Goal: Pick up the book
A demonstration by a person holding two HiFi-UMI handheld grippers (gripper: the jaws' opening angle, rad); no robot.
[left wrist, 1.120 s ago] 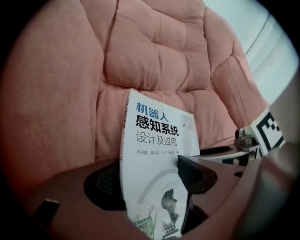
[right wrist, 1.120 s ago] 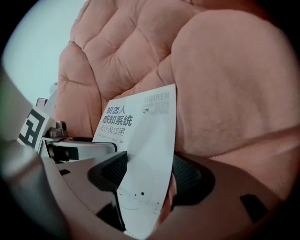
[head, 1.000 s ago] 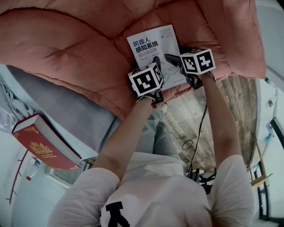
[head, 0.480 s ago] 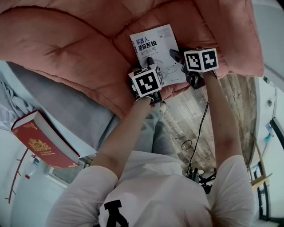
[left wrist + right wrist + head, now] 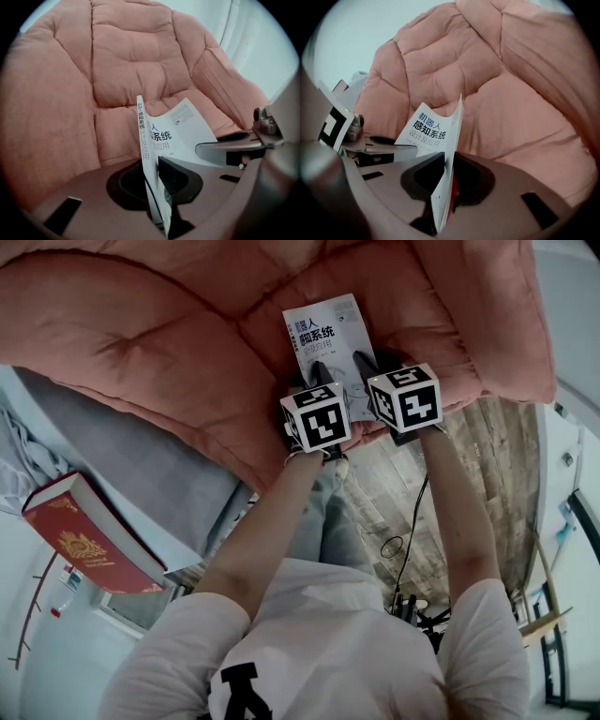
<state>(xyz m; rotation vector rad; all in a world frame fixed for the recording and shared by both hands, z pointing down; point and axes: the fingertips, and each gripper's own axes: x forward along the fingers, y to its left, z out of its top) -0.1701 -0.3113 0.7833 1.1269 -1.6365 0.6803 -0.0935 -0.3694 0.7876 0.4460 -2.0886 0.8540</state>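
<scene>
Far left, a thick red volume point(image 5: 89, 545) lies on a ledge, well apart from the work and no part of it. The pink cushion point(image 5: 141, 334) fills the upper field and bears the book point(image 5: 323, 324).

Your left gripper point(image 5: 317, 379) sits at the book's near edge on the spine side. Its jaws are closing, with the cover and pages edge-on between them and the pads already pressing.

The book's long axis runs away from you, up the cushion, so all of its length lies beyond the fingertips.

Your right gripper point(image 5: 366, 367) takes the same near edge at the opposite corner, just beside the left. Its jaws are likewise closing onto the pages.

Both hands are about equally near. The lift probably turns on raising them together, since the far end hangs unsupported and the thin cover already bows between the two grips.
</scene>
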